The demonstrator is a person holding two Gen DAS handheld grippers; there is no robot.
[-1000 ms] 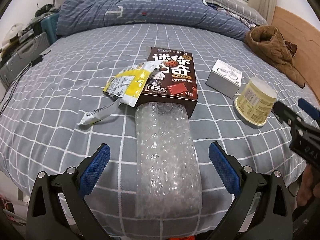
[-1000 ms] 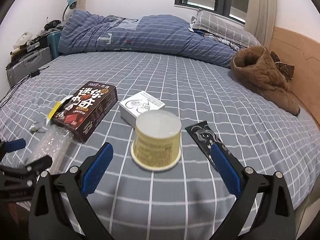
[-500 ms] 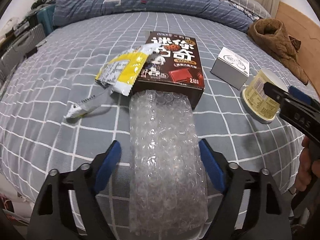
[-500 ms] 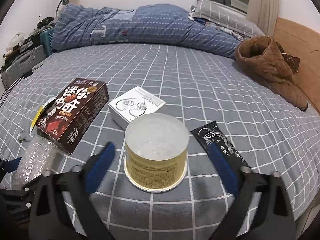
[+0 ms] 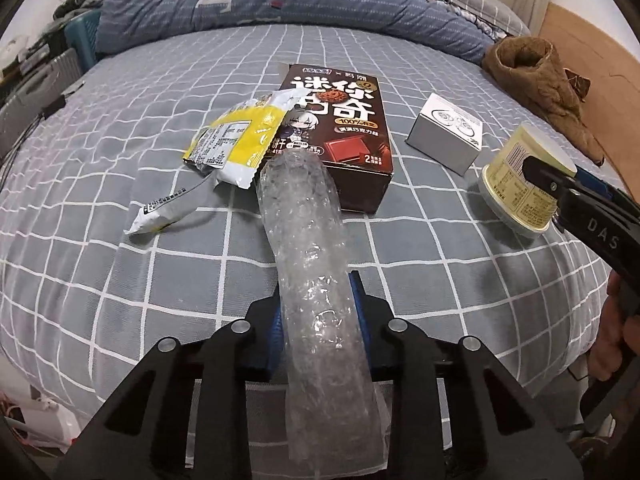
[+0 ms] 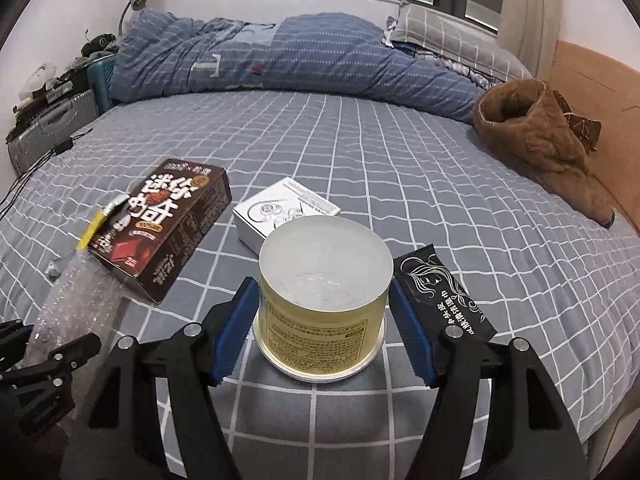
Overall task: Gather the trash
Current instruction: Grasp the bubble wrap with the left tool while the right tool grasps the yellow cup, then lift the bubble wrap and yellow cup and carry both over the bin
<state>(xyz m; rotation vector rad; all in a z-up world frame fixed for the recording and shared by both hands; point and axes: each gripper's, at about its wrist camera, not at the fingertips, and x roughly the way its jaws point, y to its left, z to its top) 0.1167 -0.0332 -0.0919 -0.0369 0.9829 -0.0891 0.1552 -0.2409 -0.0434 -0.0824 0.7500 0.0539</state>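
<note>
Both tongs [image 5: 316, 320] [image 6: 320, 332] around trash.

Brown box [image 5: 340, 136] against bubble wrap [image 5: 312, 248].

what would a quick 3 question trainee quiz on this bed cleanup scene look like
1. True or false: the left claw is shut on the bubble wrap.
2. Which item sits between the right claw's fingers: A white box, B yellow tub, C black sachet?
3. Fill in: the yellow wrapper partly lies on the ____ box.

Key:
1. True.
2. B, the yellow tub; whether the pads touch it is unclear.
3. Brown, the cookie box.
</note>
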